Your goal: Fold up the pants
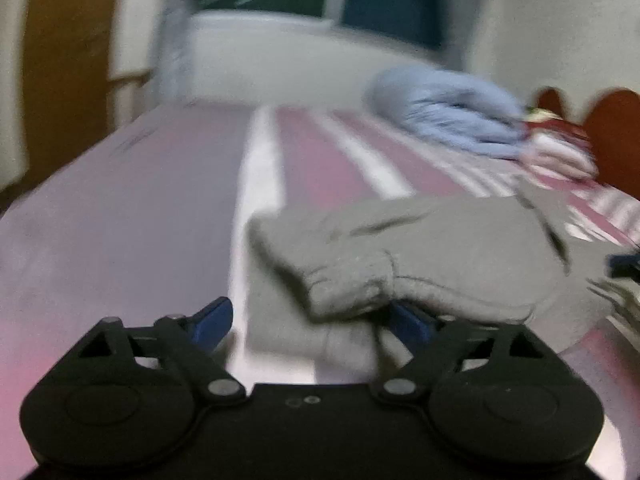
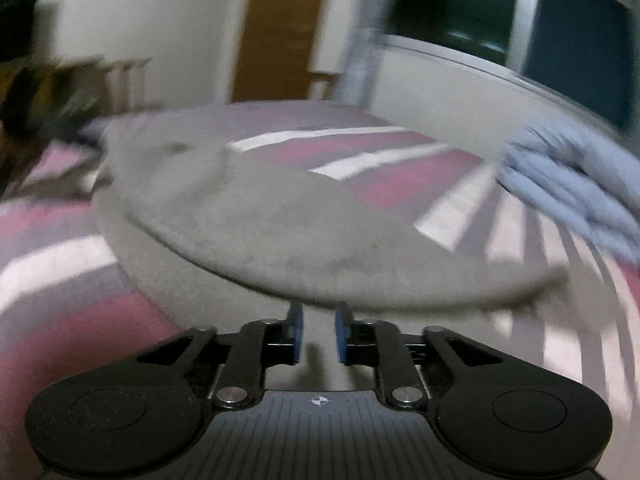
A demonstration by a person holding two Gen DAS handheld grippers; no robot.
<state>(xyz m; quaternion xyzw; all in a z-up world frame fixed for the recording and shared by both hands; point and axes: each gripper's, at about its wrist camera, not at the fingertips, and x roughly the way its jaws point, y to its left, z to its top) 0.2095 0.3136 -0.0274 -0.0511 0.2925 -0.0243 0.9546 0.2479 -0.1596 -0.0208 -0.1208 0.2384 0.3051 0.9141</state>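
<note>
Laundry (image 1: pixel 452 116) piled beyond grey pants (image 1: pixel 440 248), striped bedcover (image 1: pixel 312 152) beneath

The pants (image 1: pixel 432 256) lie on the bed (image 1: pixel 120 220); a heap of clothes (image 1: pixel 448 116) sits behind them at one o'clock.

We note the pants (image 1: pixel 432 248) plain grey. The bedcover (image 1: pixel 120 208) under them shows pink and maroon with white stripes. Far right, a bundle of cloth (image 1: pixel 452 116) is pale blue. The gripper fingers (image 2: pixel 297 332) carry blue pads on black frames. Far door (image 2: pixel 280 28): orange-brown.
</note>
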